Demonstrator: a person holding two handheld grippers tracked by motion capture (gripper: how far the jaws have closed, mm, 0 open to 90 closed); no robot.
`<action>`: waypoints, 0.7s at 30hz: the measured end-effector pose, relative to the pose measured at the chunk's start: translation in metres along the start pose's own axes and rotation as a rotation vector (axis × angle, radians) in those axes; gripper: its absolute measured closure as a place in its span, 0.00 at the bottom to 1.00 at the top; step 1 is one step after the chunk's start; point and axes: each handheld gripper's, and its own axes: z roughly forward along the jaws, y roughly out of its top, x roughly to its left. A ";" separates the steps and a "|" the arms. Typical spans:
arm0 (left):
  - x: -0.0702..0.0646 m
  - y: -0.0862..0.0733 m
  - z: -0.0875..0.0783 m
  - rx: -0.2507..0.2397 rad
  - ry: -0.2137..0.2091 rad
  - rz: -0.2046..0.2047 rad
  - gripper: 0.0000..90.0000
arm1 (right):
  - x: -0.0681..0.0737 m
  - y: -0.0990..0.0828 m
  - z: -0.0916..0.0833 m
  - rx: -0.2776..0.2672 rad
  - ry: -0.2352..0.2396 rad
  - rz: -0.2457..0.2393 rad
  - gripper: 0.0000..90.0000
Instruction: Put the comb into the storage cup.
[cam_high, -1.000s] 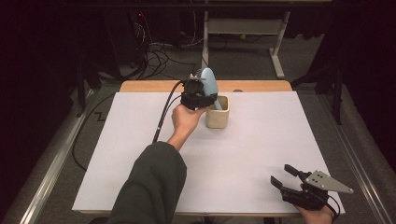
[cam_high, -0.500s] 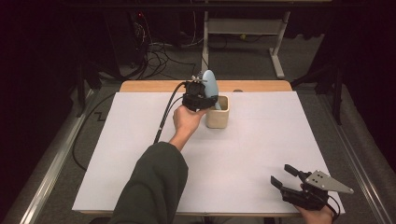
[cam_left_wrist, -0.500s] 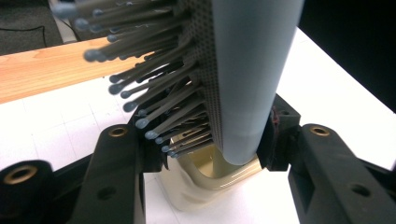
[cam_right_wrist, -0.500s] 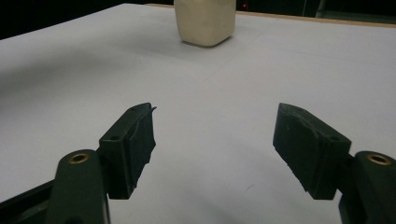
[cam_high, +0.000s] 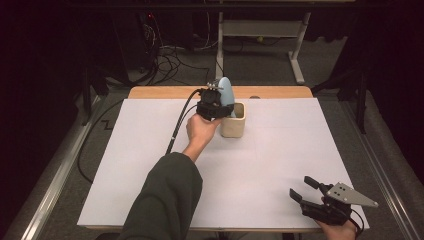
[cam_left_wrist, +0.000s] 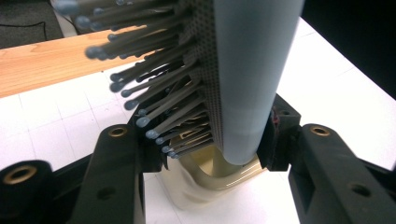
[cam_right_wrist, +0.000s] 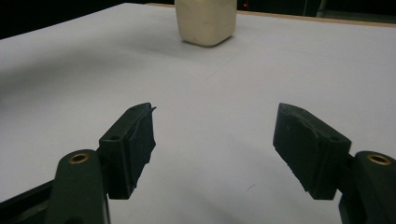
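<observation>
A pale blue hairbrush (cam_high: 226, 91) stands upright over a cream cup (cam_high: 233, 120) at the back middle of the table, and my left gripper (cam_high: 216, 107) is shut on it. In the left gripper view the brush (cam_left_wrist: 243, 74) sits between the two black jaws, bristles to the left, its lower end just above the cup's mouth (cam_left_wrist: 210, 179). My right gripper (cam_high: 302, 189) rests at the front right corner of the table, open with nothing between its jaws. In the right gripper view (cam_right_wrist: 215, 140) the cup (cam_right_wrist: 205, 21) stands far ahead.
A white sheet (cam_high: 280, 150) covers the table, with a strip of bare wood (cam_high: 270, 92) along the far edge. The left gripper's cable (cam_high: 177, 125) trails over the left half. Beyond the table are floor cables and a desk frame (cam_high: 295, 55).
</observation>
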 end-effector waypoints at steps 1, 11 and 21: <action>0.000 0.000 0.000 0.001 0.001 0.000 0.59 | 0.000 0.000 0.000 0.000 0.000 0.000 0.33; 0.000 -0.001 0.000 0.003 0.009 0.004 0.58 | 0.000 0.000 0.000 0.000 0.001 0.000 0.33; 0.002 -0.001 -0.002 0.007 0.019 0.015 0.53 | 0.000 0.000 0.000 -0.001 0.000 -0.002 0.33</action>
